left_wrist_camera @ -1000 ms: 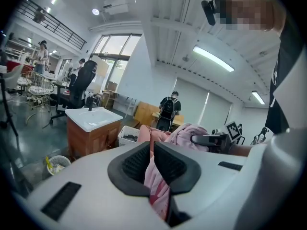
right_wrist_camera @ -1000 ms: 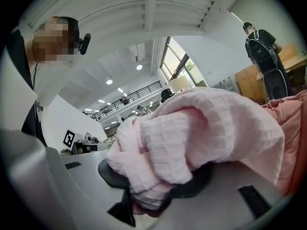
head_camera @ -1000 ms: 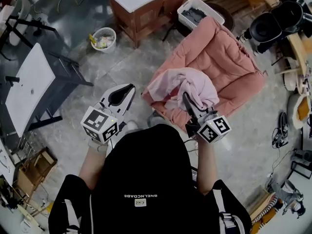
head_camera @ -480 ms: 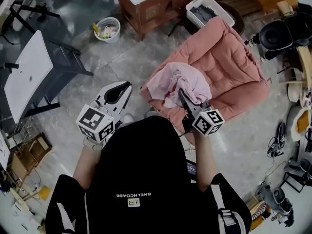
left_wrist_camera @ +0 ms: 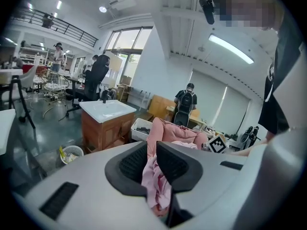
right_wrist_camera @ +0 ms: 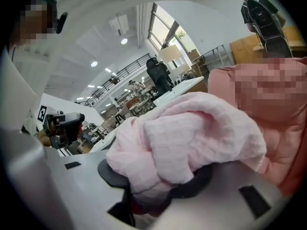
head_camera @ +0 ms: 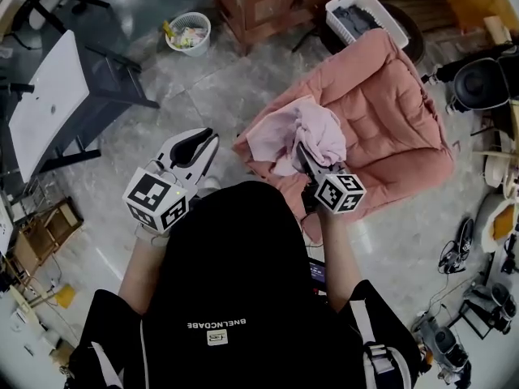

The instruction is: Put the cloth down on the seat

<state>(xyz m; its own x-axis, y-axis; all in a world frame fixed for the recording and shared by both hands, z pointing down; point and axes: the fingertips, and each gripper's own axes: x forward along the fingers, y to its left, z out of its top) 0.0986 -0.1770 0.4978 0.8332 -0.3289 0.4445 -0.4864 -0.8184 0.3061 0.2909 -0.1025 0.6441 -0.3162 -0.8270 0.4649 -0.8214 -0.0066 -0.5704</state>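
A crumpled pale pink cloth hangs bunched over the front edge of the padded pink seat. My right gripper is shut on its lower folds. In the right gripper view the cloth bulges out between the jaws of the right gripper, with the seat just behind. My left gripper hovers over the floor to the left, clear of the cloth. Its jaws are opening, with nothing between them. In the left gripper view, the narrow gap of the left gripper shows the cloth and the seat beyond.
A white basket of dark items stands behind the seat. A wooden cabinet and a waste bin stand at the back. A white table is at the left and a black chair at the right. People stand far off.
The camera has drifted, so the whole scene sits higher and more to the right. The right gripper still holds the cloth at the seat's front edge, and the bundle looks more bunched.
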